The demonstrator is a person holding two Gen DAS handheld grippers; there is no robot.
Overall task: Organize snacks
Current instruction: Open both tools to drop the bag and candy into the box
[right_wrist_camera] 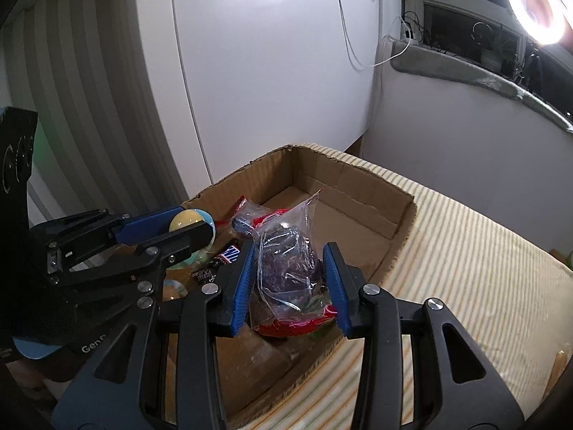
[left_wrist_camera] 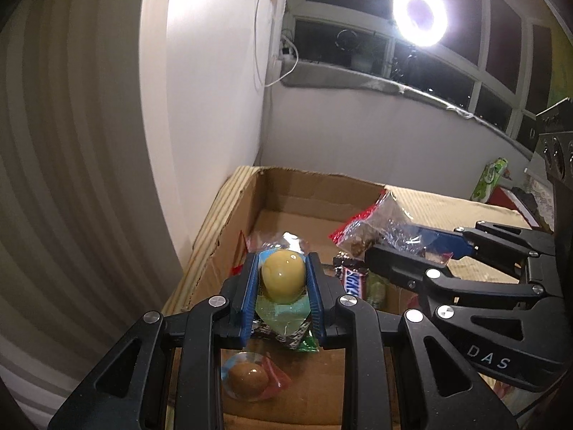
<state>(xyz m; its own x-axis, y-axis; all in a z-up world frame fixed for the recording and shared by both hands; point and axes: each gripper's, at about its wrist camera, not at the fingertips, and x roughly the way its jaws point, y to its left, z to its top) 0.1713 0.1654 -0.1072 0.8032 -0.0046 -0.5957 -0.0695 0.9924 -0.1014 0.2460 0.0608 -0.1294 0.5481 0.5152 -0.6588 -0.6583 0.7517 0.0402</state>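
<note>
My left gripper (left_wrist_camera: 283,279) points forward over the open cardboard box (left_wrist_camera: 229,222), its blue pads clamped on a yellow egg-shaped snack (left_wrist_camera: 283,274) in a clear wrapper. From my right wrist view that left gripper (right_wrist_camera: 189,227) reaches in from nine o'clock, level, with the yellow egg-shaped snack (right_wrist_camera: 186,220) at its tip. My right gripper (right_wrist_camera: 290,276) also aims forward above the cardboard box (right_wrist_camera: 358,186), its pads closed against a clear bag with red edge (right_wrist_camera: 286,265) holding dark pieces. In the left wrist view the right gripper (left_wrist_camera: 412,247) comes in from three o'clock, holding that bag (left_wrist_camera: 379,229).

Inside the box, below my left gripper at six o'clock, lies a brown egg-shaped snack (left_wrist_camera: 249,380) in its wrapper; a Snickers bar (left_wrist_camera: 352,279) rests between the two grippers. The box sits on a striped cloth (right_wrist_camera: 465,251). A white wall (right_wrist_camera: 268,71) stands behind it, a lit ring light (left_wrist_camera: 419,16) hangs at one o'clock before dark windows (left_wrist_camera: 447,64), and a green packet (left_wrist_camera: 489,177) lies at three o'clock.
</note>
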